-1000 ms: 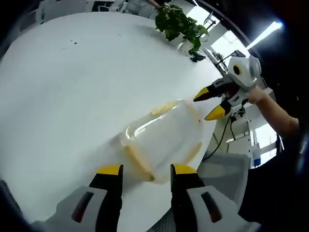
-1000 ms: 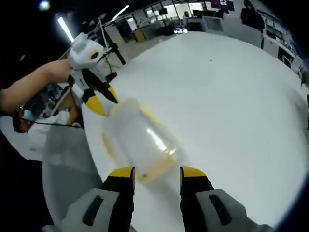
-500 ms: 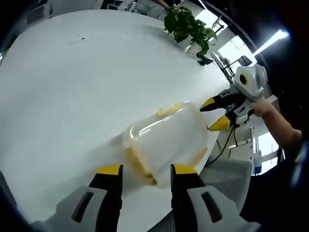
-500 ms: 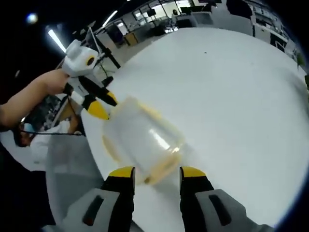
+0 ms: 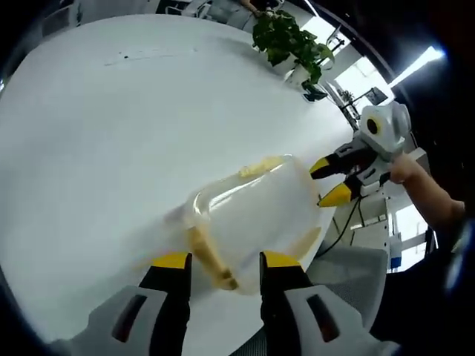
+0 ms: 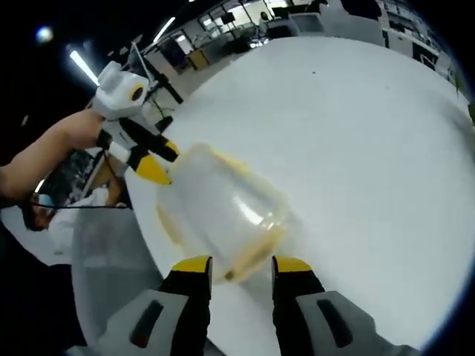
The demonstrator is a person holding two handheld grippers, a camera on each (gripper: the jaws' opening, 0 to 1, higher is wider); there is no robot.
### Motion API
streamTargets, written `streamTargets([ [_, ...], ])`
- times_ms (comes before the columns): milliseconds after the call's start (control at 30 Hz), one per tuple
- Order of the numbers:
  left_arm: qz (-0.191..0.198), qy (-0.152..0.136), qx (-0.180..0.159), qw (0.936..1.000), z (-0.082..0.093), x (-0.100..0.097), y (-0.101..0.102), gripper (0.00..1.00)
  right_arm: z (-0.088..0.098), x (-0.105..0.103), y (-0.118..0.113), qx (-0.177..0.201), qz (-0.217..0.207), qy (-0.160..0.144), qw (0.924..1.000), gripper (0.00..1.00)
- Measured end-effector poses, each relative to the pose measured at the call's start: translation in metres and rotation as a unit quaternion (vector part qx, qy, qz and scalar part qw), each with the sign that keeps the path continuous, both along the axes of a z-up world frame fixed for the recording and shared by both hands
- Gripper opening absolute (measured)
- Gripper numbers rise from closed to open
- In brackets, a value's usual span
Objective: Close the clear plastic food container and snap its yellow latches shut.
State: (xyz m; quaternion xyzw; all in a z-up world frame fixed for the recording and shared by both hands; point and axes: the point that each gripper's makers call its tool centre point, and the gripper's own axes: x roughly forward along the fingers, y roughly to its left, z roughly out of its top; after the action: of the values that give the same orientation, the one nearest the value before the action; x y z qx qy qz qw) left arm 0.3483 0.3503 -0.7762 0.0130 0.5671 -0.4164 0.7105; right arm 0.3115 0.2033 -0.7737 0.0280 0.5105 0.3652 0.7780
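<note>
Roughly at the near edge of the white tabletop [image 5: 96, 126] sat the clear plastic food container [image 5: 256, 211], with both claws closing in on its two short ends.

Left gripper view: the left claw [image 5: 217, 261] stood with jaws apart, yellow tips flanking the container's near end, where a yellow latch [image 5: 206, 256] lay between them. Whether the tips touched the plastic could not be told. Placement read as lining up to press that latch home. Lid appeared seated on the body; not certain it was fully down. A potted plant [image 5: 288, 43] stood well apart at the far rim.

Further right in the same view, the right claw [image 5: 330, 182] came in from the side, held by a person's hand [image 5: 407, 167], jaws apart, tips just beside the container's far end.

Right gripper view: the right claw [image 6: 239, 265] straddled its own end of the container [image 6: 226, 211], a yellow latch [image 6: 256, 256] showing between the open jaws. The left claw [image 6: 157, 162] was near the opposite end. Opposed placement probably served to brace the container against sliding while latches were pushed.
</note>
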Motion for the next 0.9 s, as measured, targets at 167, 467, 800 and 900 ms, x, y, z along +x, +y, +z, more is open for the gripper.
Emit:
streamTargets([
  [167, 0.003, 0.004, 0.003, 1.0, -0.001, 0.0, -0.003, 0.36, -0.001, 0.002, 0.002, 0.007, -0.016, 0.01, 0.9998, 0.3],
  [467, 0.002, 0.009, 0.007, 0.9999, -0.001, -0.002, -0.003, 0.34, 0.0, 0.001, 0.004, -0.018, -0.005, 0.01, 0.9998, 0.27],
  [800, 0.027, 0.007, 0.005, 0.9996, -0.002, -0.001, -0.006, 0.33, 0.0, 0.001, 0.004, -0.011, -0.038, -0.011, 0.9992, 0.26],
  [900, 0.032, 0.007, 0.005, 0.9995, -0.016, -0.003, -0.014, 0.31, -0.002, -0.001, 0.007, -0.02, -0.044, -0.019, 0.9986, 0.24],
])
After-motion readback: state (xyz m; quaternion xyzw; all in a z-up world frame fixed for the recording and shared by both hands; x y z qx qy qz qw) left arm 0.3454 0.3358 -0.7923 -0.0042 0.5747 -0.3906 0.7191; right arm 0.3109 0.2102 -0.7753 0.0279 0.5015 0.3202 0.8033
